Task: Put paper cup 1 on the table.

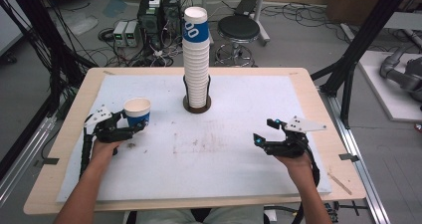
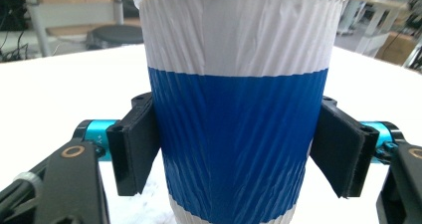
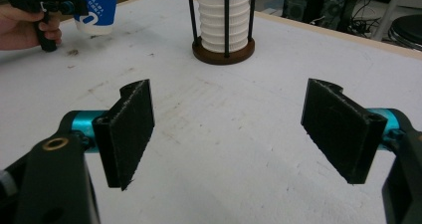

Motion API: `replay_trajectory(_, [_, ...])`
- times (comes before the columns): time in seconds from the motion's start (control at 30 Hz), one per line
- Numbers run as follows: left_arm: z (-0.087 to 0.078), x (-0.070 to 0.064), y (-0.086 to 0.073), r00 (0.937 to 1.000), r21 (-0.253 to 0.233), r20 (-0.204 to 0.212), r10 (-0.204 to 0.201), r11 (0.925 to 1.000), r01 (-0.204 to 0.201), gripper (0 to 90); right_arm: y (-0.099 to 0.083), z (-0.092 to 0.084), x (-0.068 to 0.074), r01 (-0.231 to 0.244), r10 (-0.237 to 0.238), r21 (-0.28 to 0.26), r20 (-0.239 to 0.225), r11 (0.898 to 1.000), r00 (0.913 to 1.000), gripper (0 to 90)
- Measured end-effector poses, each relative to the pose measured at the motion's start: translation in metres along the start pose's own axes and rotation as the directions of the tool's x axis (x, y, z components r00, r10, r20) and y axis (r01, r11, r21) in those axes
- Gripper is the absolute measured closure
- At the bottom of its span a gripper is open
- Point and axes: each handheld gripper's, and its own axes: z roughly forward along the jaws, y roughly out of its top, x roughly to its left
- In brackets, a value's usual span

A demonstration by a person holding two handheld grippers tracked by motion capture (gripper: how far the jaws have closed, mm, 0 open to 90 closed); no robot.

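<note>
Two black padded jaws press the blue band of a ribbed white-and-blue paper cup [image 2: 239, 109] from either side in the left gripper view, so the left gripper [image 1: 130, 129] holds it upright near the left side of the white table mat [image 1: 224, 159]. Farther back at the middle of the mat stands a tall stack of white ribbed paper cups [image 1: 195, 59] in a round brown base with black rods [image 1: 197, 104]; its top cup carries a blue band with white lettering too small to read. White marks on the held cup's band, seen in the right gripper view, are also illegible. Near the right side, the right gripper [image 1: 264, 133] has its jaws spread wide with nothing between them, well apart from the stack. Faint smudges mark the mat between the two grippers.
</note>
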Motion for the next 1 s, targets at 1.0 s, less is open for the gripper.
replay_trajectory(1.0, [-0.016,-0.017,0.003,0.9903,0.283,-0.114,0.079,0.9582,-0.044,25.1,-0.001,-0.004,-0.001,0.002,-0.002,-0.006,0.003,1.0,1.0,21.4])
